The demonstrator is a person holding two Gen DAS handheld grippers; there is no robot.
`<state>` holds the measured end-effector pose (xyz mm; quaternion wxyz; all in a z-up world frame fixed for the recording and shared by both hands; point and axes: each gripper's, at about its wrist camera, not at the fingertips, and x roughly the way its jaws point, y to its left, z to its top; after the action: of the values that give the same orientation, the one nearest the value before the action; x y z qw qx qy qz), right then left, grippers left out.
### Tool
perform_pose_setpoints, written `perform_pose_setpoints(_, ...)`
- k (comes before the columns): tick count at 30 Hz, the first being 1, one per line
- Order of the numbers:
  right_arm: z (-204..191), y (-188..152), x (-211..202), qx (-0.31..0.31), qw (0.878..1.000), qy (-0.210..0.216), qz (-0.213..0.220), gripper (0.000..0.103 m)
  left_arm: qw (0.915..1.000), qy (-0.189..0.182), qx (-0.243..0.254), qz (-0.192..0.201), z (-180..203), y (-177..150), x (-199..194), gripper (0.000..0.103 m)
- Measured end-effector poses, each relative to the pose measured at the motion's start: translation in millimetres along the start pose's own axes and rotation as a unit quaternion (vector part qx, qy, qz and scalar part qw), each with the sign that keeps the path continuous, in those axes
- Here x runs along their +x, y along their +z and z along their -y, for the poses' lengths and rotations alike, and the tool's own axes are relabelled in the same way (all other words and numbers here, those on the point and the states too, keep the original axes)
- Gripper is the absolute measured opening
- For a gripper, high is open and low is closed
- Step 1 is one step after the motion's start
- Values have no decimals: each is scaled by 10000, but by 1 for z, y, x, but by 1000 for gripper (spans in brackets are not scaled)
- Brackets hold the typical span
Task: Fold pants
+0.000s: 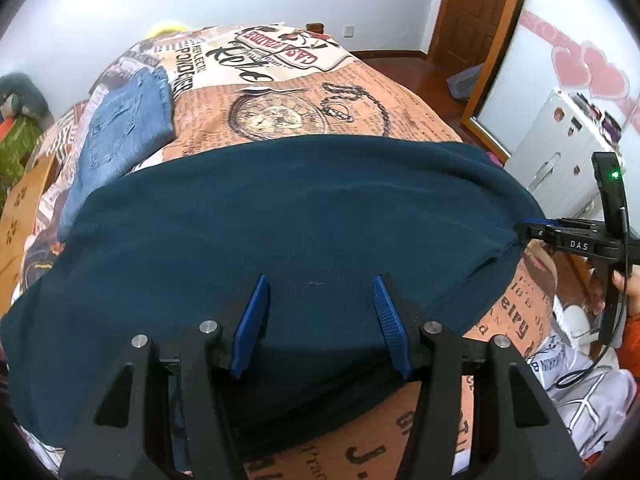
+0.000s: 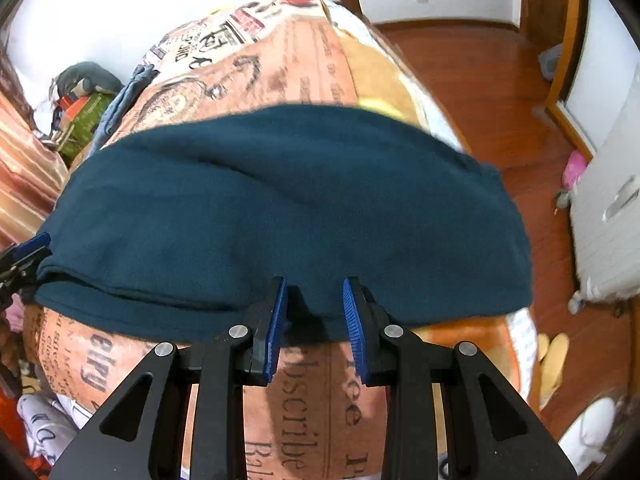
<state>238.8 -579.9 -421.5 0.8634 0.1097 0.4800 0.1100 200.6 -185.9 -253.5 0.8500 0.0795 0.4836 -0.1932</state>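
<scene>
Dark teal pants lie folded across the printed bedspread, and show in the right wrist view too. My left gripper is open, its blue pads over the near part of the pants, nothing between them. My right gripper is open at the pants' near edge, with fabric lying in the gap between its pads. In the left wrist view the right gripper is at the pants' right end. In the right wrist view the left gripper is at the left end.
Folded blue jeans lie at the bed's far left. A white cabinet and mirror stand to the right on the wooden floor. Clutter sits beside the bed's far left. White clothing lies off the near right edge.
</scene>
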Motion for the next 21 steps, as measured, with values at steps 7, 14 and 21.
perform_pose_setpoints(7,-56,42,-30,-817,9950,-18,581,26,9973,320,-447,481,-52,5,-37,55)
perform_pose_setpoints(14,-133,88,-39,-1482,9826,416,1037,31,9866,908,-1020,894,-136,-2,-82,55)
perform_pose_setpoints(21,-229,111,-25,-2186,9657,784,1162,36,9709,1474,-1546,1086,-226,-24,-109,60)
